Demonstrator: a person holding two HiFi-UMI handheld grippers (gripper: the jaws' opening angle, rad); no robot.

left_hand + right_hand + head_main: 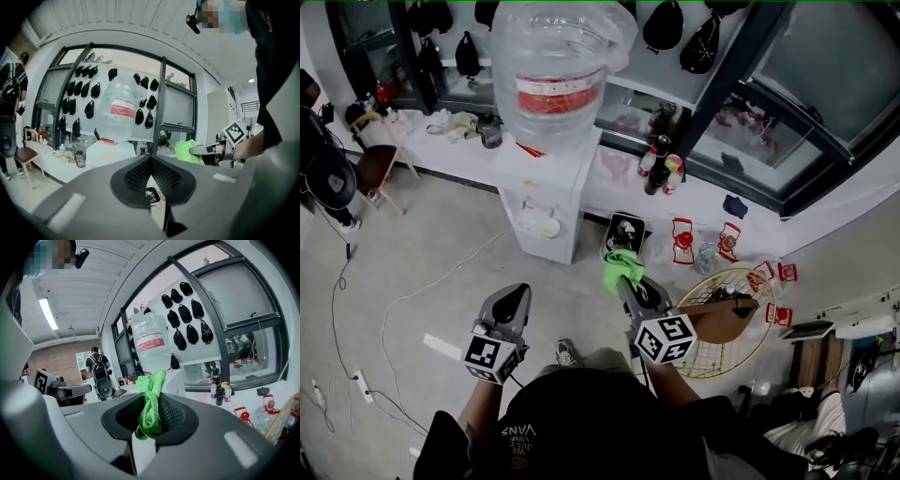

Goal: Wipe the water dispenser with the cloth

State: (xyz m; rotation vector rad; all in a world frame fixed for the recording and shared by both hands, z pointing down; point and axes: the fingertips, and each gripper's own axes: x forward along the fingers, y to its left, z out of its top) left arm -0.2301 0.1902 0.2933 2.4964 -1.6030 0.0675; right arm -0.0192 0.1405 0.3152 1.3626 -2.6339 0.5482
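Note:
A white water dispenser [546, 202] with a big clear bottle [555, 66] on top stands against the windowed wall; it also shows as the dispenser [110, 152] and its bottle [150, 345]. My right gripper [627, 279] is shut on a bright green cloth [622, 270], held in the air short of the dispenser's right side. The cloth [151, 401] is bunched between the jaws. My left gripper [514, 302] is shut and empty, hanging lower left of the dispenser.
Dark bottles [659, 169] stand on the low white ledge [703, 202] right of the dispenser. Red-capped containers [682, 242], a black fan [623, 232] and a round wire basket [727, 314] lie on the floor. Cables [356, 309] trail at left.

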